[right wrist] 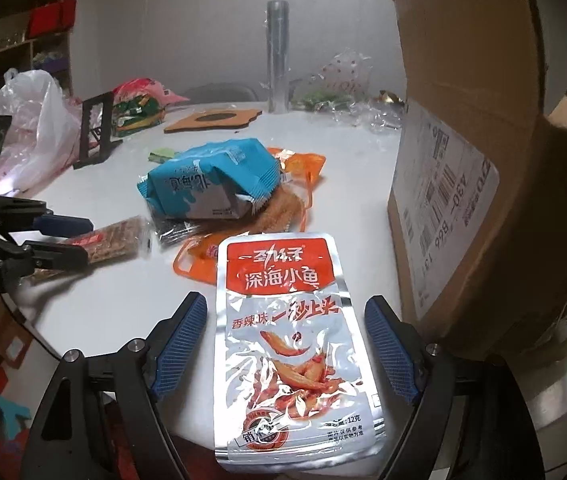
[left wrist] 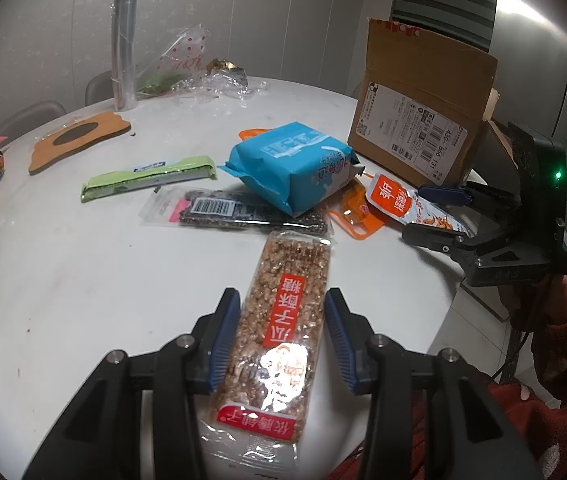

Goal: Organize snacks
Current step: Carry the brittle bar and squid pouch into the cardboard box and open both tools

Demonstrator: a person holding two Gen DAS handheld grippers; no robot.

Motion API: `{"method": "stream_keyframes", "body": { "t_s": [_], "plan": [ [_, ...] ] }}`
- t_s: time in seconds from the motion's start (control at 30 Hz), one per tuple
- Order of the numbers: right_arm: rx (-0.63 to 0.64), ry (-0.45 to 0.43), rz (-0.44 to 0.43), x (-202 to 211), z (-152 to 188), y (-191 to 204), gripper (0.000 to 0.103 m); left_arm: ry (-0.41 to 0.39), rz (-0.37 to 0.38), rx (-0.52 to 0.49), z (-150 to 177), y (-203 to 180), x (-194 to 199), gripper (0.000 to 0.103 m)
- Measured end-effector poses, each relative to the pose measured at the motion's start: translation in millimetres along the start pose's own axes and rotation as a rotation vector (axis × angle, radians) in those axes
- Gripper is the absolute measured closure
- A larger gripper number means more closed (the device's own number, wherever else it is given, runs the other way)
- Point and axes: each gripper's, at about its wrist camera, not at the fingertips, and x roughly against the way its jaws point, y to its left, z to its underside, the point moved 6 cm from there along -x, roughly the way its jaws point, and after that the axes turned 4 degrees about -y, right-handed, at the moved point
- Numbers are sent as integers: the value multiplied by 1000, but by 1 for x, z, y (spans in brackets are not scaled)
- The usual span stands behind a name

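A brown grain bar (left wrist: 283, 320) in clear wrap lies on the white round table (left wrist: 83, 264) between the fingers of my left gripper (left wrist: 281, 332), which is open around it; the left pad looks close to touching. A silver and red fish snack pouch (right wrist: 291, 336) lies between the fingers of my right gripper (right wrist: 285, 344), which is open with gaps on both sides. The right gripper (left wrist: 439, 216) shows at the right of the left wrist view, straddling the pouch (left wrist: 399, 200). A blue packet (left wrist: 295, 164), a green bar (left wrist: 147, 176), a dark seed bar (left wrist: 235, 212) and an orange pack (left wrist: 355, 216) lie mid-table.
An open cardboard box (left wrist: 423, 120) stands at the table's right, close to my right gripper (right wrist: 463, 160). At the far side are a clear wrap roll (left wrist: 123, 44), crumpled cellophane (left wrist: 211, 80) and a cork mat (left wrist: 79, 140). A plastic bag (right wrist: 31, 120) and a black stand (right wrist: 97, 132) sit left.
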Motion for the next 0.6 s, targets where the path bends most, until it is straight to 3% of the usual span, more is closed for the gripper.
{"method": "stream_keyframes", "body": {
  "t_s": [0.1,0.17,0.6],
  "plan": [
    [4,0,-2,-1,0,1,26,-3,-1,1,0,1,0,62],
    [-2,-6,7,-1,0,0,35,-6,-3,3,1,1,1,62],
    [-11,-46,-14,17,-13,10,36,-21,-20,18,-1,8,7,63]
  ]
}}
